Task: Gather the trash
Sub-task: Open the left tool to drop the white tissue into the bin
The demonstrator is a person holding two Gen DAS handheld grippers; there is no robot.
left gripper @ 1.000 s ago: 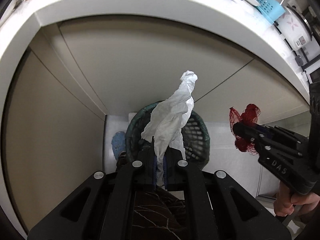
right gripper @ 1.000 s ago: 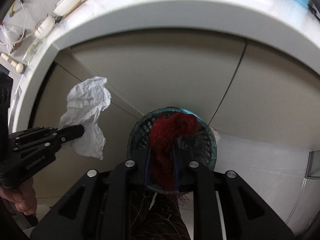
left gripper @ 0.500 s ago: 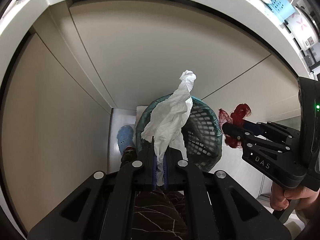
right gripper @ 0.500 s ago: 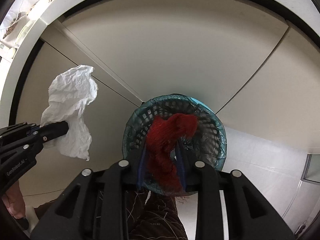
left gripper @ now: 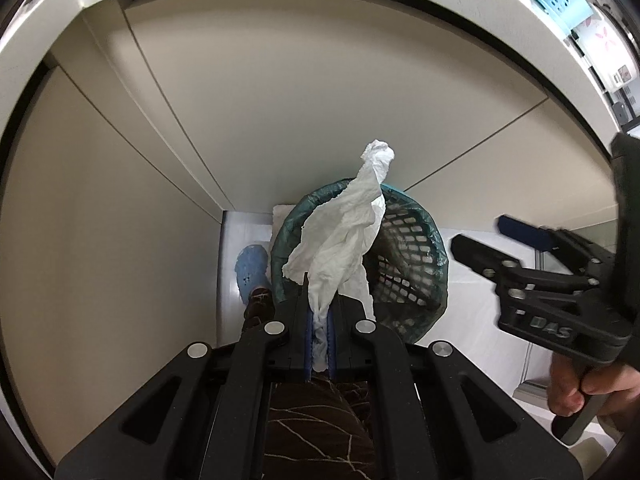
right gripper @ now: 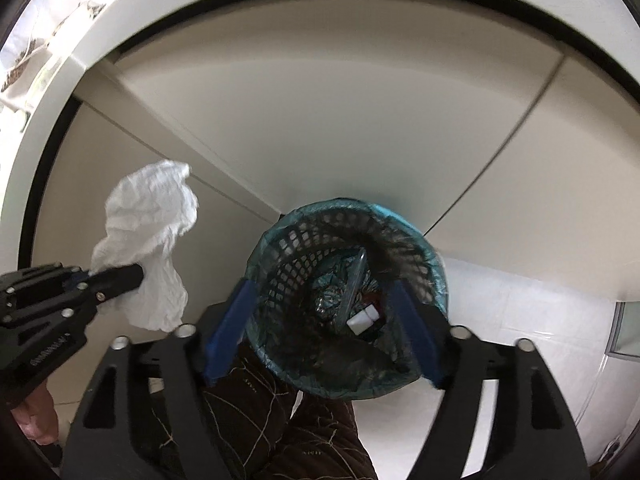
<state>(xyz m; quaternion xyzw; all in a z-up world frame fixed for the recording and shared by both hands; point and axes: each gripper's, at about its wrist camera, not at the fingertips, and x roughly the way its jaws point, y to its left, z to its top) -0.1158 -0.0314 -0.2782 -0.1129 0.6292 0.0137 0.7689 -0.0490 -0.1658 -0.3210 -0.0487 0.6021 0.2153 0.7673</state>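
Left gripper (left gripper: 318, 336): clamped shut on the lower twist of the crumpled white tissue (left gripper: 344, 240); most of the sheet standing loose beyond the tips, hanging in line with the near rim of the bin below.
Tissue risk: light and wide, so likely to drift on release; seen from the right wrist, held off to the left of the bin mouth rather than over it (right gripper: 148, 248), so letting go from here may land it on the floor.
Cling risk: thin paper pinched deep between the pads; may stick to one pad (left gripper: 308, 332) after opening and come away with the hand.
Right gripper (right gripper: 320, 312): jaws opening wide, nothing between them, straddling the view of the bin straight below.
Crowding risk: right gripper close beside the left on its right side (left gripper: 480, 248); a sideways swing to centre the tissue could knock the two together or snag the sheet on an open finger.
Trash bin (right gripper: 434, 276): dark mesh basket with a teal liner folded over the rim, below and ahead of both grippers, against the cabinet front.
Bin contents: white wrapper (right gripper: 362, 318) and something dark red beside it, too dim to identify.
Liner risk: a finger dipping too low could catch the liner edge and drag or tip the light basket.
Blue slipper (left gripper: 252, 270): on the floor just left of the bin, likely landing spot for a stray tissue.
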